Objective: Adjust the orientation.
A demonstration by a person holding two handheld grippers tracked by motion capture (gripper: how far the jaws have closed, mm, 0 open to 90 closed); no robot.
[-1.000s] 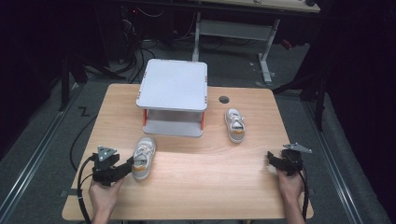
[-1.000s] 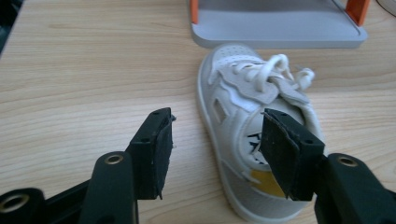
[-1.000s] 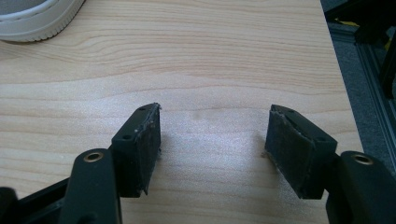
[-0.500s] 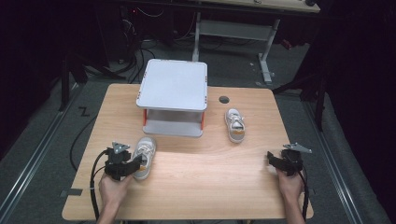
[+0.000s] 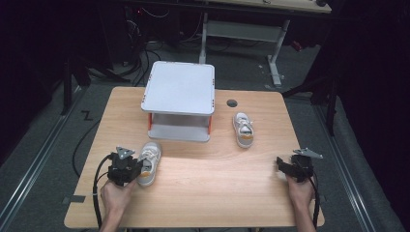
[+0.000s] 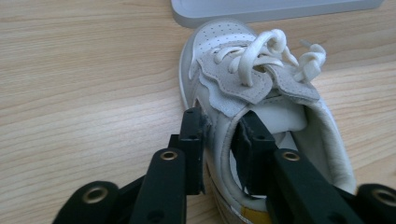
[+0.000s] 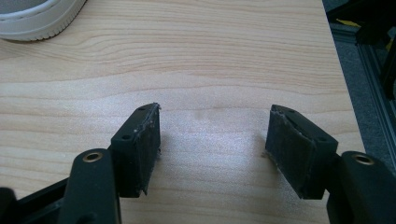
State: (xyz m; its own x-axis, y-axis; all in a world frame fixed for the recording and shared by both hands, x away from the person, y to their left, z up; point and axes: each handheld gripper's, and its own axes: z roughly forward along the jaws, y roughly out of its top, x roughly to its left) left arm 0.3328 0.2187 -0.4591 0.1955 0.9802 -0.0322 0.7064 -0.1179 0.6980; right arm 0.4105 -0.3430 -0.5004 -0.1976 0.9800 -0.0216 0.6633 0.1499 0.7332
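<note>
At table's near-left, left tool (image 6: 219,135) just closed, pinching sneaker (image 6: 261,93) collar (laces up); right tool (image 7: 215,140) wide.

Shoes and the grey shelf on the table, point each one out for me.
near shoe (image 6: 243,79): left gripper view, on its laced tongue.
far shoe (image 5: 242,129): high view, on its upper, by the laces.
grey shelf (image 5: 179,88): high view, on its flat top plate.
</note>
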